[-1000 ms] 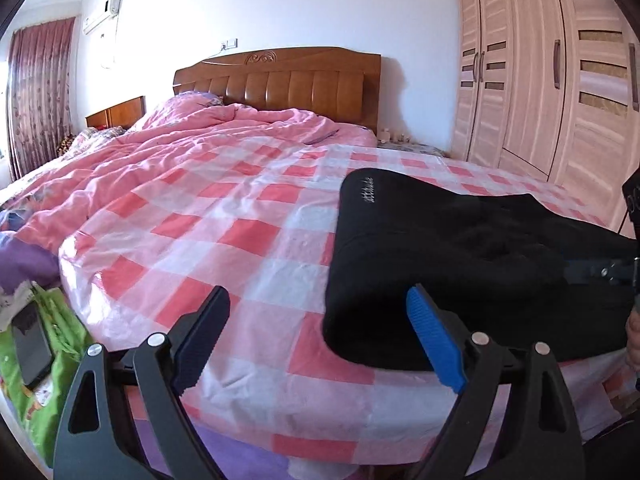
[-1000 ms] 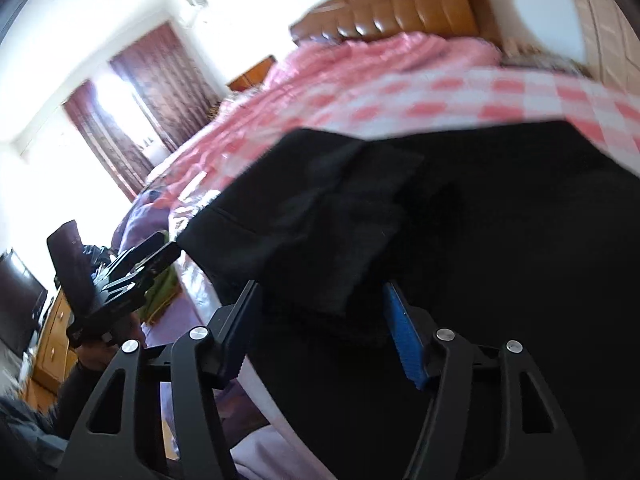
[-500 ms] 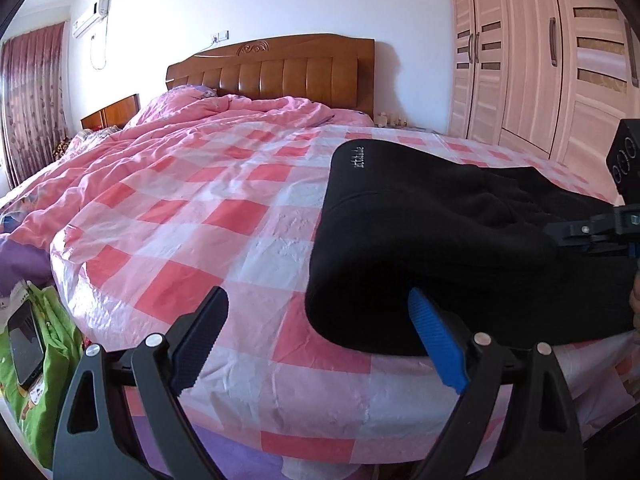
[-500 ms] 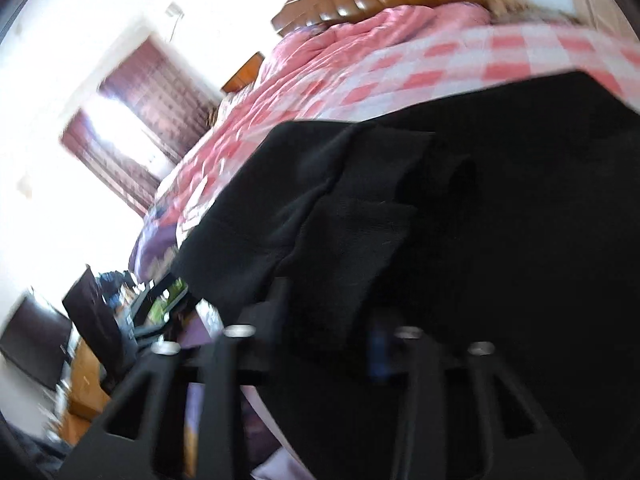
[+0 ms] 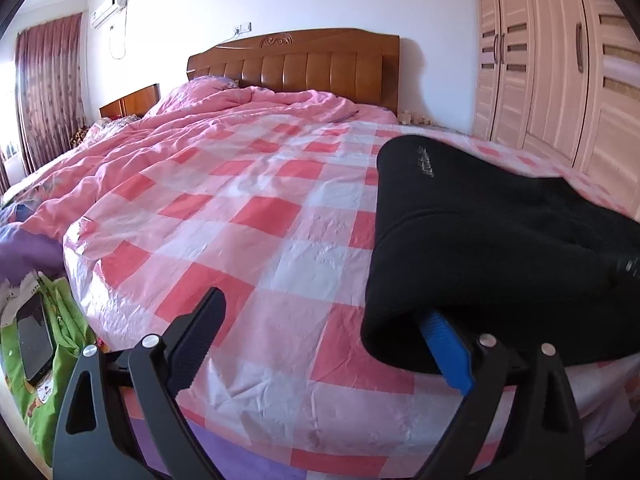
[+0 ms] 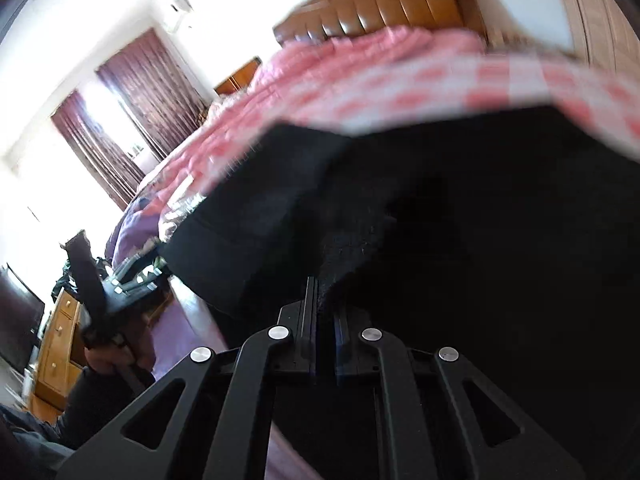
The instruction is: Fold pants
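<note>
Bedroom, bed [image 5: 260, 216] under pink checked cover. Right gripper [image 6: 325, 312] fingers, wide apart a second ago, now clenched on near edge of black pants [image 5: 500, 248]. Left gripper [image 5: 320, 344] fingers released, blue one just under pants hem. Pants lie at bed's foot corner, far from headboard [image 5: 296, 64]; fold lift looks ready.

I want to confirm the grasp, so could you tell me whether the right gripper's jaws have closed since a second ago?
Yes. The right gripper stood wide open around the black pants edge; now its pads pinch that fabric.

Small pale lettering on the black pants [image 5: 424, 162] is illegible.
</note>
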`<state>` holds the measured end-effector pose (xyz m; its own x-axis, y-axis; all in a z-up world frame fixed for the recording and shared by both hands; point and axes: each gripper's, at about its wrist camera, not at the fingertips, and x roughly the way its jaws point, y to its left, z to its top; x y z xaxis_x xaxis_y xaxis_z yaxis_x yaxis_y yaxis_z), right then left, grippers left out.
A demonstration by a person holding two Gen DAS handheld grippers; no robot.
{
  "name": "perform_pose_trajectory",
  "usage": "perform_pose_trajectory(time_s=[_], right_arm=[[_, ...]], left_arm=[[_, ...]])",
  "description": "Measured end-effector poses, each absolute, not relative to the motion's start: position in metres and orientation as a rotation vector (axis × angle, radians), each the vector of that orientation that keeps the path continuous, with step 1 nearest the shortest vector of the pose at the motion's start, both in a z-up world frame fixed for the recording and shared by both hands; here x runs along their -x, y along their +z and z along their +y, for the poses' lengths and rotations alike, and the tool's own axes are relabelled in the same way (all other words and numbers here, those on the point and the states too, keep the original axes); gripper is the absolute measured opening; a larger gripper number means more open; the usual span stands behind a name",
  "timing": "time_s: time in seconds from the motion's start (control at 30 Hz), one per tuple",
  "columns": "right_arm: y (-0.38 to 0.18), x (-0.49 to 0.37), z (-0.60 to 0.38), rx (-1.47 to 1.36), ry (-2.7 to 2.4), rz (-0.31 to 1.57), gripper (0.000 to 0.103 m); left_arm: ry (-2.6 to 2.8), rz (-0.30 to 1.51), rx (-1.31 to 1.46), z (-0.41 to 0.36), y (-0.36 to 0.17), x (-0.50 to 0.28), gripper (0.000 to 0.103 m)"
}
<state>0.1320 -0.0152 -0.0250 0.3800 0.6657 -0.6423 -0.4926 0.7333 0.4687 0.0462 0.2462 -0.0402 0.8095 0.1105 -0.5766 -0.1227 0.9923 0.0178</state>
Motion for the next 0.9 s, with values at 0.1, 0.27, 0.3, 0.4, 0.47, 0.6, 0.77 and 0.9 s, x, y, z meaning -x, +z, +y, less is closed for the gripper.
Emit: perform_pose_trajectory(time_s=[0.1,0.27,0.3,0.4,0.47,0.6,0.77,0.9], right_arm=[[-0.023,-0.132,-0.021,-0.248,0.759,0.927,0.014],[-0.007,-0.121,-0.037,-0.245,0.719,0.901,0.090],[-0.004,-0.120,-0.042,-0.260,0.713,0.893,0.090],[-0.007,-0.127,-0.047,-0.286,0.721,0.935,0.090],[-0.016,-0.137,-0.038,-0.294,0.741,0.991,0.089],[-0.019,-0.161,-0.011,-0.248,0.772,1.053,0.088],[-0.021,-0.184,0.011,-0.245,0.788,1.105,0.034],[-0.013,-0.170,0.000,-0.269,0.786,1.019,0.021]], left_arm=[[0.129,0.621,0.026,0.246,-0.040,-0.046,0.095],[0.136,0.619,0.015,0.247,-0.039,-0.041,0.095],[0.133,0.614,0.013,0.247,-0.038,-0.039,0.095],[0.127,0.609,0.011,0.246,-0.039,-0.037,0.096],[0.130,0.618,0.009,0.245,-0.042,-0.039,0.096],[0.123,0.609,0.000,0.242,-0.040,-0.037,0.096],[0.118,0.611,-0.015,0.242,-0.042,-0.040,0.096],[0.109,0.621,-0.012,0.242,-0.044,-0.042,0.096]])
